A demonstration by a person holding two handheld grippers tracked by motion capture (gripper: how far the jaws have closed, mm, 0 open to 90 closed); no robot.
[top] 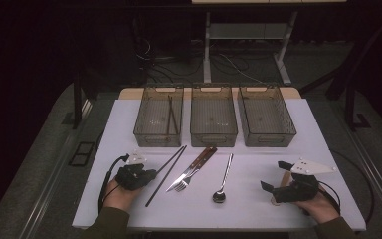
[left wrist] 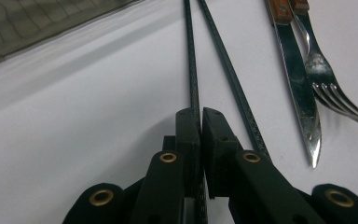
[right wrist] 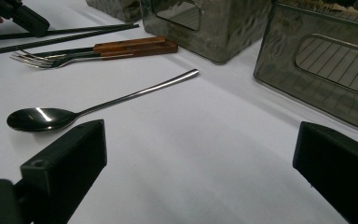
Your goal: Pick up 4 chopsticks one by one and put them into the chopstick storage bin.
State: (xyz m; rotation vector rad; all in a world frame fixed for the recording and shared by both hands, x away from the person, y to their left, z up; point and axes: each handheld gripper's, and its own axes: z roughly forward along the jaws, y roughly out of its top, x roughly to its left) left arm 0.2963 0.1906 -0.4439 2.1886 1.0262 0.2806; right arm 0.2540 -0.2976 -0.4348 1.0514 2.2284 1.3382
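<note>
Tabletop scene with cutlery laid out for handling. The left gripper [top: 149, 174] rests at the near left of the white table [top: 258, 209], its jaws clamped on one dark chopstick [left wrist: 194, 88]; in the left gripper view the stick runs straight out from between the two black pads, which press against it on both sides. A second chopstick [left wrist: 233, 88] lies free on the table just to the right of the gripped one, the two nearly meeting at their far ends. In the high view the pair of chopsticks [top: 166, 172] extends diagonally from the near left toward the far right, ending close to the left basket [top: 144, 117].

To the right of the chopsticks lie a knife [top: 194, 167] and a fork [top: 181, 185] with wooden handles, side by side and touching along their length. Farther right lies a spoon [top: 222, 181], bowl toward the near edge, well apart from the knife and fork.

The right gripper [top: 271, 191] sits at the near right of the table, its jaws spread wide with nothing between them; in the right gripper view bare tabletop shows between the two pads.

Three wire baskets stand in a row along the far side: the left basket, a middle basket [top: 214, 132] and a right basket [top: 288, 124]. The left basket contains further dark sticks [top: 171, 115]
</note>
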